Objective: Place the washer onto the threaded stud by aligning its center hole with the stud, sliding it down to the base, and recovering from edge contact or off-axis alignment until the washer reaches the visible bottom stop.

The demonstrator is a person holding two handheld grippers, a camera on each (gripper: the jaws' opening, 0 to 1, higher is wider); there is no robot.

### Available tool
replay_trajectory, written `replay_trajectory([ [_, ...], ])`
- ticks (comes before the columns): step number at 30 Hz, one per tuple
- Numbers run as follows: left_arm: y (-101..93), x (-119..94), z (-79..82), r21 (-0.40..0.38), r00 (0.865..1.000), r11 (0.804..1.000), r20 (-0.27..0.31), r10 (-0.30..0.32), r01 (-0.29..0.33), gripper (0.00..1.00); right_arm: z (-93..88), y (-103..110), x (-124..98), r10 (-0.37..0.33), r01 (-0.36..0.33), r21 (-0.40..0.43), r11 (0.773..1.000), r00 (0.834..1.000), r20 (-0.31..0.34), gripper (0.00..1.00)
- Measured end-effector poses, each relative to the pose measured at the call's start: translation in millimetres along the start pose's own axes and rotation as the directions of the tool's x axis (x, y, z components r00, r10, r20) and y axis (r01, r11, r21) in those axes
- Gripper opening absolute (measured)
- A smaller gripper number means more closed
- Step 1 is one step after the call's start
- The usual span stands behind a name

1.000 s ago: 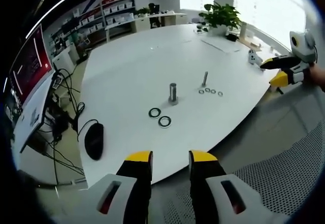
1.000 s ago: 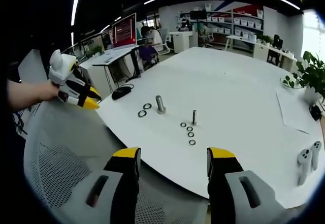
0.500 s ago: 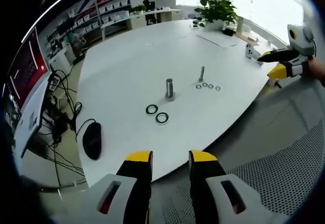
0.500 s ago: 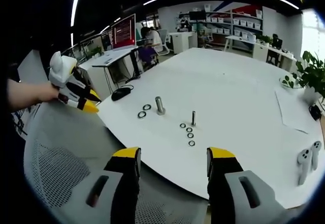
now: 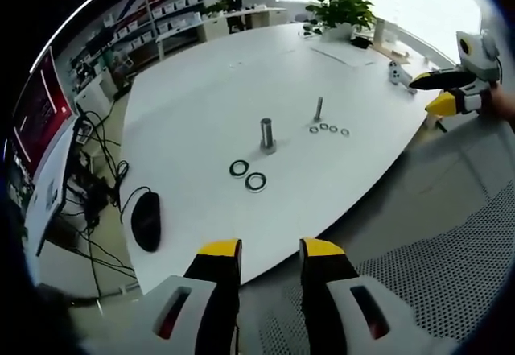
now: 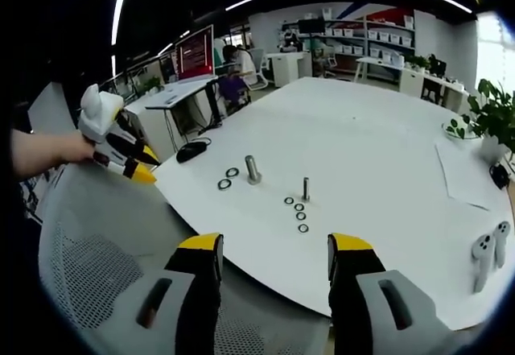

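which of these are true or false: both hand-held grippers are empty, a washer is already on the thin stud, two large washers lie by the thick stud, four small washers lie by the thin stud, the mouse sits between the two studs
1. Both hand-held grippers are empty: true. The left hand-held gripper and the right hand-held gripper are open, off the table edge.
2. A washer is on the thin stud: false. None can be made out on it.
3. Two large washers lie by the thick stud: true.
4. Four small washers lie by the thin stud: true.
5. The mouse sits between the studs: false. It lies near the table edge, apart from them.
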State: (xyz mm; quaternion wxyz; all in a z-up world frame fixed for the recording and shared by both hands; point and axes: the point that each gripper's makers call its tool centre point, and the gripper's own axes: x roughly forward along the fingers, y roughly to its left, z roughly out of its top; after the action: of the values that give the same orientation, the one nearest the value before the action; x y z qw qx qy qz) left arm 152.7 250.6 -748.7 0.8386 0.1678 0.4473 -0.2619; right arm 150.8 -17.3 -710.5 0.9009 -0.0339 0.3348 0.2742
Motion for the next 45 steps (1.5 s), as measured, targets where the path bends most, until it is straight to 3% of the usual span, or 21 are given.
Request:
replay_trajectory([
  [8,1.5,-1.3,1.2,-0.053,1.0,0.998,-0.015,-0.025,0.024,0.27,-0.4,0.6,0.1,0.005,-0.005,-0.005,1.0,1.0,-0.002,0.54],
  [14,4.0,2.7,16.0,-0.006,0.999,1.0,-0.034,-0.02,0.02,0.27,0.0,0.5,0.7,0.006,-0.006,-0.006,1.0,1.0,-0.002,0.54],
  [17,1.6,15.8,21.6,-0.054,0.998,0.997,-0.034,-0.053,0.052,0.28,-0.6,0.3,0.3,0.007,-0.007,-0.001,1.0,1.0,-0.002,0.54],
  [24,-3.8,41.0,25.4,-0.029,0.995,0.998,-0.071,-0.065,0.063,0.27,-1.8,-0.2,0.6,0.007,-0.007,-0.002,1.0,1.0,-0.008,0.54],
  [27,-0.1,51.9,31.3,-0.02,0.996,0.998,-0.07,-0.06,0.058,0.27,-1.9,1.5,1.0,0.014,-0.014,-0.009,1.0,1.0,-0.009,0.54],
  [36,9.9,84.9,30.4,-0.095,0.989,0.993,-0.124,-0.077,0.065,0.31,-3.1,2.2,1.3,0.019,-0.019,-0.009,1.0,1.0,-0.016,0.54],
  [42,8.4,106.0,29.5,-0.072,0.972,0.994,-0.214,-0.1,0.086,0.28,-3.2,0.3,0.9,0.013,-0.013,-0.007,1.0,1.0,-0.014,0.54],
  [45,10.6,117.5,30.2,-0.069,0.967,0.994,-0.232,-0.102,0.088,0.28,-2.9,1.0,0.9,0.015,-0.015,-0.009,1.0,1.0,-0.014,0.54],
])
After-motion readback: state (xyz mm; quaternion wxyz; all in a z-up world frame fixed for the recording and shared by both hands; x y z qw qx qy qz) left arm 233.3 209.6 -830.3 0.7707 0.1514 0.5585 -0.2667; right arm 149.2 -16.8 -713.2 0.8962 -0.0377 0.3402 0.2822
